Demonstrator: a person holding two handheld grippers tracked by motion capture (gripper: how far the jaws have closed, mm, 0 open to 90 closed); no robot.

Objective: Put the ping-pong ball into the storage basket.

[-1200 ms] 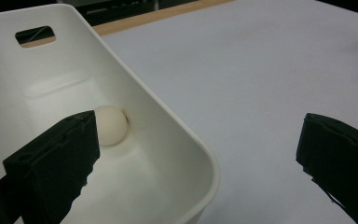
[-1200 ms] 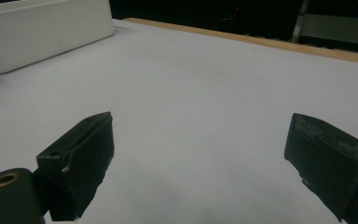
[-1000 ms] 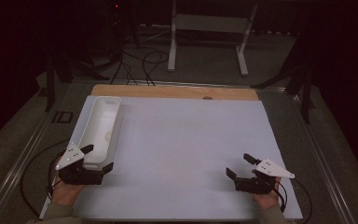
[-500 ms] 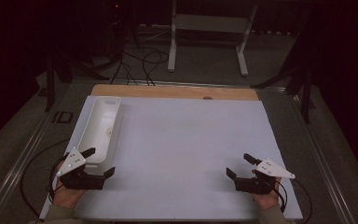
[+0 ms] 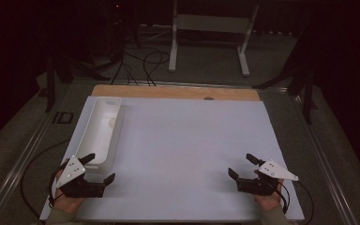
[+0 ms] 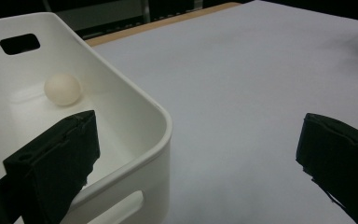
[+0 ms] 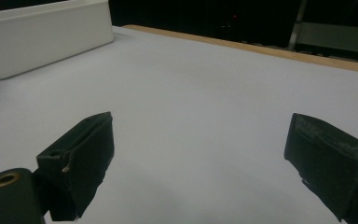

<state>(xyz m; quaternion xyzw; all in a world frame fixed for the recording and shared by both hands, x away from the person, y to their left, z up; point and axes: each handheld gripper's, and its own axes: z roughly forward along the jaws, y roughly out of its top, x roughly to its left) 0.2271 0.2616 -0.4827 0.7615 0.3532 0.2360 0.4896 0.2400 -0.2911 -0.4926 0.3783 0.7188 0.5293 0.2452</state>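
Fingers wide open on your left gripper (image 5: 97,169) and right gripper (image 5: 243,166). Ball (image 6: 62,88) sits inside the white bin (image 5: 90,140), likely light, smooth, prone to rolling; pinch across its middle, gently.

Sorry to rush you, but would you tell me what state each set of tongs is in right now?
Left tongs: open, holding nothing, by the white bin.
Right tongs: open, holding nothing.
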